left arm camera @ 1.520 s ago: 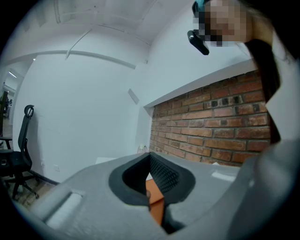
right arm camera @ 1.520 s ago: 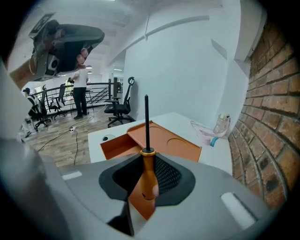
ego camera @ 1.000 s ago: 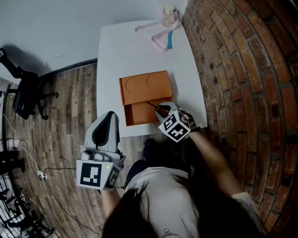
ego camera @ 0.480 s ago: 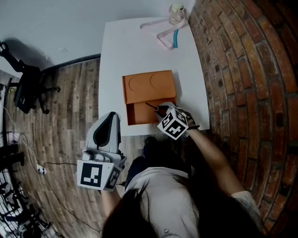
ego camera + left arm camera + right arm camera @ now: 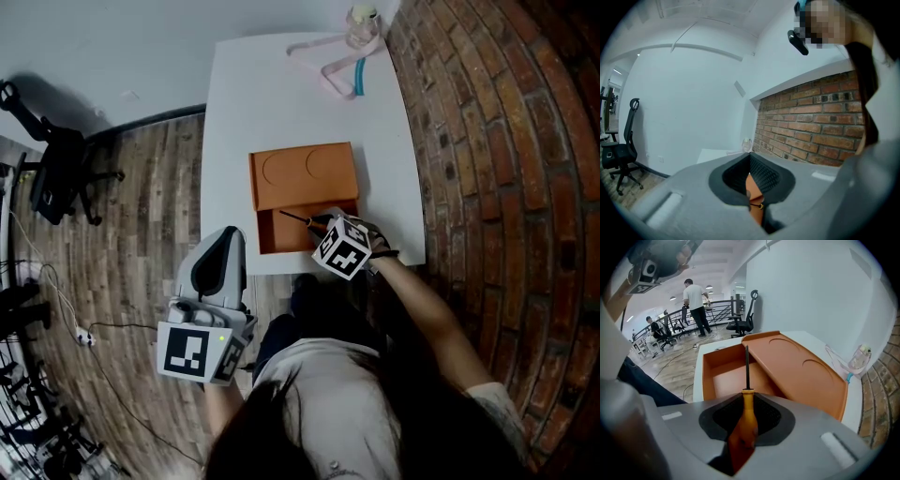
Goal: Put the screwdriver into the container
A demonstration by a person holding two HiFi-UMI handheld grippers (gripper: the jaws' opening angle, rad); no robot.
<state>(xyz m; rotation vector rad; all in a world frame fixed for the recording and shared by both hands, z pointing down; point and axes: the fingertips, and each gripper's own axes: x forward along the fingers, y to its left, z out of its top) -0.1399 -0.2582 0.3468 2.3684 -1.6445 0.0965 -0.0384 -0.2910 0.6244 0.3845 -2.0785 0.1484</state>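
Note:
An orange container [image 5: 305, 176] lies on the white table [image 5: 281, 103], its lid with two round dents at the far side and an open compartment [image 5: 284, 234] at the near side. My right gripper [image 5: 321, 223] is shut on the screwdriver [image 5: 298, 218] by its orange handle [image 5: 746, 420]. The dark shaft [image 5: 746, 366] points out over the open compartment [image 5: 729, 378], above its floor. My left gripper [image 5: 223, 239] hangs off the table's near edge over the wooden floor, jaws together with nothing held; between its pads [image 5: 761, 174] a strip of the orange container shows.
A pink and teal hanger [image 5: 336, 67] and a clear cup [image 5: 362, 19] lie at the table's far end. A brick wall [image 5: 497, 141] runs along the right. An office chair [image 5: 56, 173] and cables stand on the floor at the left. People stand far off in the right gripper view.
My right gripper has carried the screwdriver a little to the left, so its tip now reaches further over the open compartment. The left gripper has stayed where it was.

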